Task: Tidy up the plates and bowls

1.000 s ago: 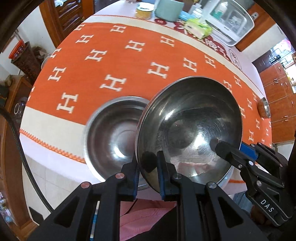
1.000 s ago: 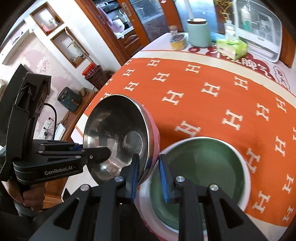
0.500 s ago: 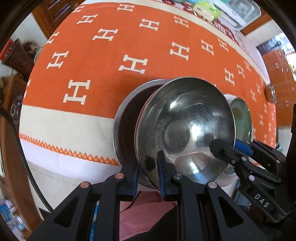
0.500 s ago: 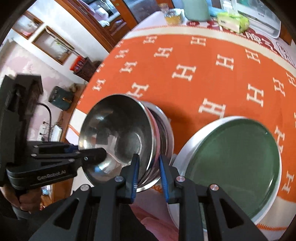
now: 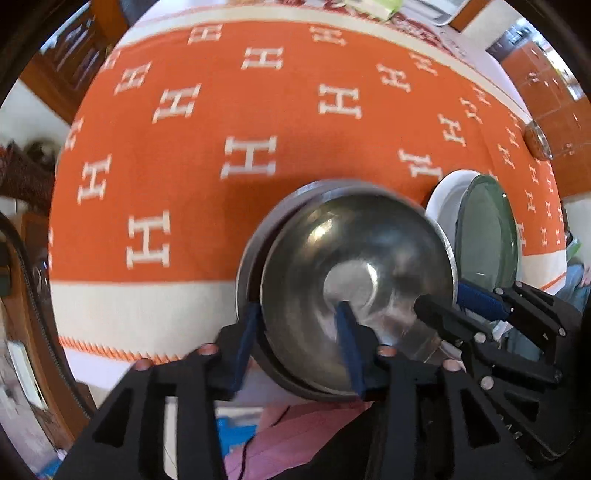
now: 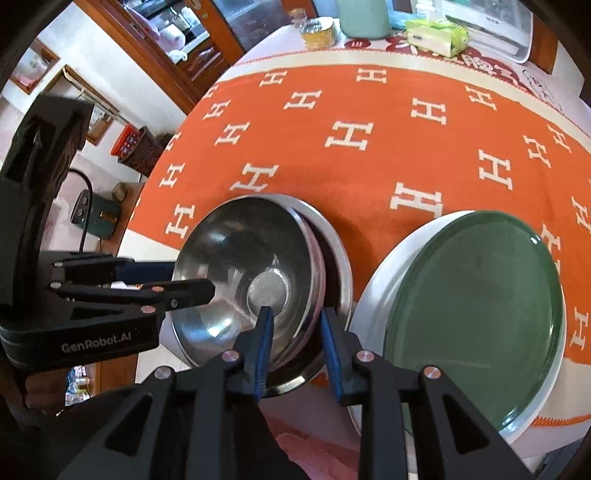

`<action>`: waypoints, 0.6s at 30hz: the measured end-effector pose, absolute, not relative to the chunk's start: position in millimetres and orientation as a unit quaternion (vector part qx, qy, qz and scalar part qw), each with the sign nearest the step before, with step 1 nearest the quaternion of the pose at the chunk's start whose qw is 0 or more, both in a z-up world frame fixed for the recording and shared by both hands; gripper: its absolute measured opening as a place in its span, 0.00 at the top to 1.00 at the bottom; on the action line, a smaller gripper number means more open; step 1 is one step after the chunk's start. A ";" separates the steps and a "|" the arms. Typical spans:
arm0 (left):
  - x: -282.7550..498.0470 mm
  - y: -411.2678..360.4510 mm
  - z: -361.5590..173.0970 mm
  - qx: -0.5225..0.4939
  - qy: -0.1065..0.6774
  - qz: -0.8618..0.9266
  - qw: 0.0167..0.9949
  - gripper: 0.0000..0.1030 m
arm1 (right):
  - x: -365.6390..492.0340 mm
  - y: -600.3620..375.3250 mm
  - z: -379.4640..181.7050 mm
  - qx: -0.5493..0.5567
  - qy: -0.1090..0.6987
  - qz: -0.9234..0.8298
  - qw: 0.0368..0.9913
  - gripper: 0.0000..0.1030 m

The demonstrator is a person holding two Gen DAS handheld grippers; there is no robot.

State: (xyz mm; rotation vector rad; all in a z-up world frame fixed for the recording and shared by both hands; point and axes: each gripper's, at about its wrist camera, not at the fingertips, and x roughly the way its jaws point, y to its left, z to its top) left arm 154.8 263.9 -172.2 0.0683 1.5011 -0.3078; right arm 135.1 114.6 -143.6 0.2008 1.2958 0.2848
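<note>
A steel bowl lies slightly tilted inside a second, larger steel bowl near the table's front edge. My left gripper straddles the near-left rims; its jaws are opening and the pads stand clear of the metal. My right gripper straddles the upper bowl's right rim; its jaws are opening a little, with the rim loose between them. Just right of the bowls, a green plate sits on a white plate.
An orange cloth with white H marks covers the table. At the far edge stand a green canister, a yellow jar, a tissue pack and a white tray. A small dish sits far right.
Both grippers lowered the held steel bowl into the second bowl. The left jaws have spread wide off its rim, and the right jaws have widened slightly.
</note>
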 end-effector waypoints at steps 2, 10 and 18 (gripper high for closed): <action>157.4 258.5 -163.5 0.045 0.662 -0.147 0.734 0.50 | 133.3 112.0 -143.1 0.096 0.595 0.126 0.788 0.71; 156.8 226.0 -129.3 0.064 0.586 -0.198 0.783 0.44 | 117.1 82.0 -124.5 0.127 0.539 0.108 0.826 0.69; 135.7 171.3 -86.3 0.062 0.488 -0.232 0.839 0.31 | 93.0 13.5 -86.8 0.130 0.434 0.053 0.890 0.69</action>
